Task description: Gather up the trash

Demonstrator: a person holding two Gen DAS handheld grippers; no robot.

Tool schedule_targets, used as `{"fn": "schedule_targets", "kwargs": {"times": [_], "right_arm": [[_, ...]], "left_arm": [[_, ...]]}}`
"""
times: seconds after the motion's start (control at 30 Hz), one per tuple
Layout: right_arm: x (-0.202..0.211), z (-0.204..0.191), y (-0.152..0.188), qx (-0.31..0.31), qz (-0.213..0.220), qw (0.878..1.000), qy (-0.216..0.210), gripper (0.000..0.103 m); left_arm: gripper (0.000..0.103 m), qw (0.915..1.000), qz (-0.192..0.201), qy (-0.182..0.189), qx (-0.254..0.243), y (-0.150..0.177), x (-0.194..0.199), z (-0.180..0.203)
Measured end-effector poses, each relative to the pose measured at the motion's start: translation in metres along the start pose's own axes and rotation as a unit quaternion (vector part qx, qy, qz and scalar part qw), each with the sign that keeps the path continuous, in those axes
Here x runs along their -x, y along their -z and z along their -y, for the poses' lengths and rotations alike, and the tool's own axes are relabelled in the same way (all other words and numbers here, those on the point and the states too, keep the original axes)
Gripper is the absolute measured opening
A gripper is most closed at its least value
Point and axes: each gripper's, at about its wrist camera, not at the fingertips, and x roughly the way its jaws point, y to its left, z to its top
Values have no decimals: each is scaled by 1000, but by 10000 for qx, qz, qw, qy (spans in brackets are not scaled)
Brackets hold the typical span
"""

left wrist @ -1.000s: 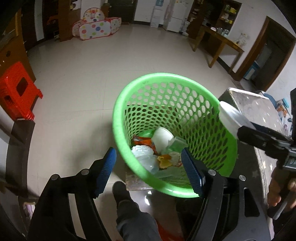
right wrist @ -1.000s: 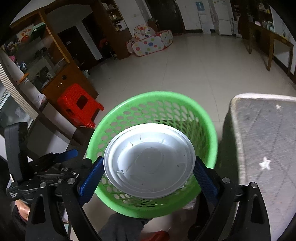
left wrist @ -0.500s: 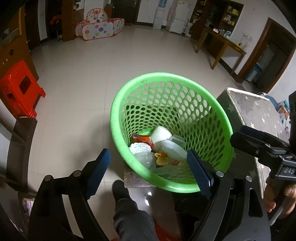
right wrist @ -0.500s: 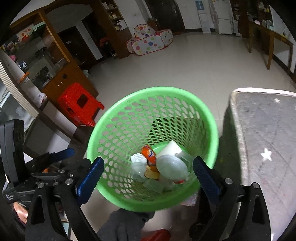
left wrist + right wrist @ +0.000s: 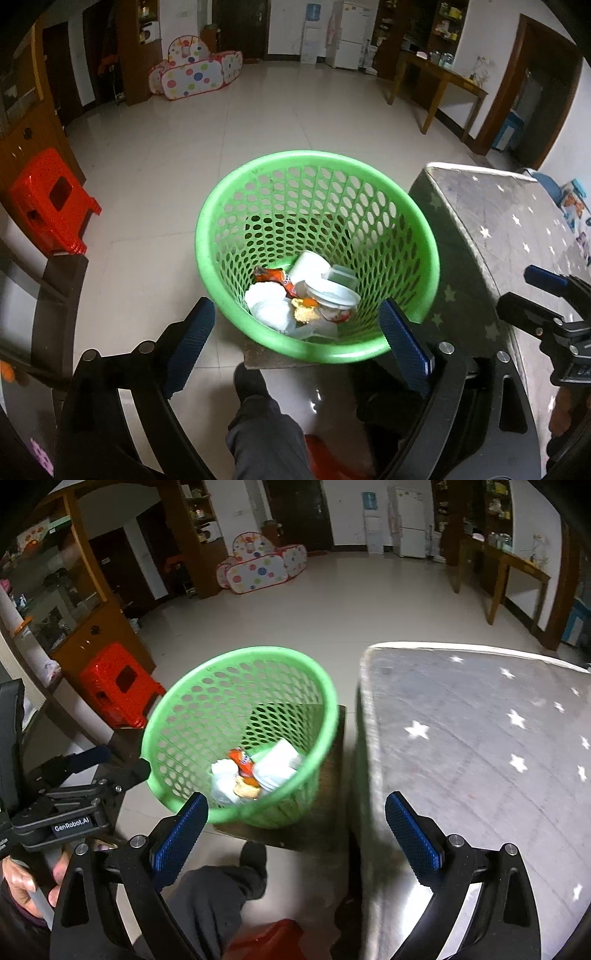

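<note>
Gaping empty, both tools [image 5: 295, 343] [image 5: 295, 830] face a basket [image 5: 207, 236] whose trash [image 5: 303, 302] overlaps confusingly.

In your left wrist view the basket [image 5: 317, 254] sits mid-frame on a low board [image 5: 273, 360], trash [image 5: 303, 299] piled in its bottom. The table [image 5: 517, 236] stands just beside it at the right; the stool [image 5: 51, 203] lies well apart at the left edge, the play tent [image 5: 195, 75] at the upper left.
</note>
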Motion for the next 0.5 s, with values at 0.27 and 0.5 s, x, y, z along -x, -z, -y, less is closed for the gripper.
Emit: {"fn": "schedule_targets", "kwargs": {"times": [0.27, 0.5], "right_arm": [[35, 12, 23, -99, 198, 9993, 289, 94], [63, 21, 39, -282, 403, 9981, 365, 94]], "left_arm": [[95, 9994, 209, -236, -106, 10, 26, 22], [97, 9975, 461, -465, -278, 19, 50, 39]]}}
